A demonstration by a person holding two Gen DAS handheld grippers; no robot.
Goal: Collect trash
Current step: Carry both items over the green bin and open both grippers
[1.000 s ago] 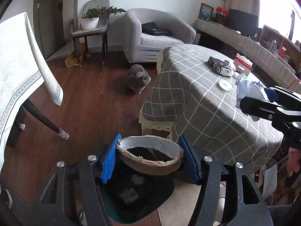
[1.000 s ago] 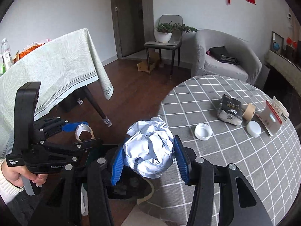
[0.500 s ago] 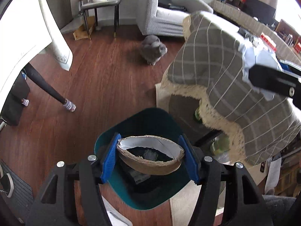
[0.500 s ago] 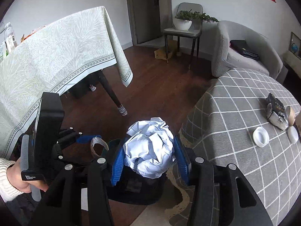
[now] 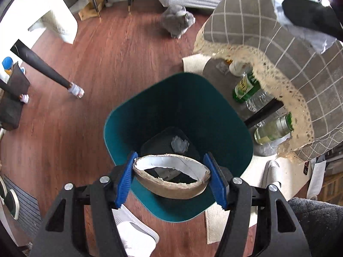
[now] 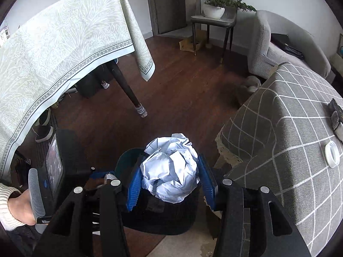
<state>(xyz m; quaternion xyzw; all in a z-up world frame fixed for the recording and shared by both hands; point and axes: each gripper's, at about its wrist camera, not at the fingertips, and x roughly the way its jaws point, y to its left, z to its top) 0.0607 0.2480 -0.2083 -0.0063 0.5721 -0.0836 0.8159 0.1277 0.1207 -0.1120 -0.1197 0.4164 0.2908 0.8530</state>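
Observation:
My left gripper (image 5: 171, 177) is shut on a squashed brown cardboard tape ring (image 5: 171, 181), held over the open teal trash bin (image 5: 193, 98) on the wood floor. The bin holds a few scraps at its dark bottom. My right gripper (image 6: 169, 177) is shut on a crumpled ball of white paper (image 6: 171, 169), above the same bin (image 6: 126, 160). In the left wrist view the paper ball (image 5: 278, 4) and right gripper show at the top right. In the right wrist view the left gripper (image 6: 100, 175) shows at the lower left.
A round table with a grey checked cloth (image 6: 289, 150) stands right of the bin, carrying a white lid (image 6: 332, 154) and a dark packet (image 6: 336, 111). Bottles (image 5: 246, 85) lie under it. A grey cat (image 5: 178, 21) sits beyond. A white-clothed table (image 6: 53, 49) stands left.
Both grippers have tilted down and moved over the bin; it now fills the middle of the left wrist view. Both still hold their items.

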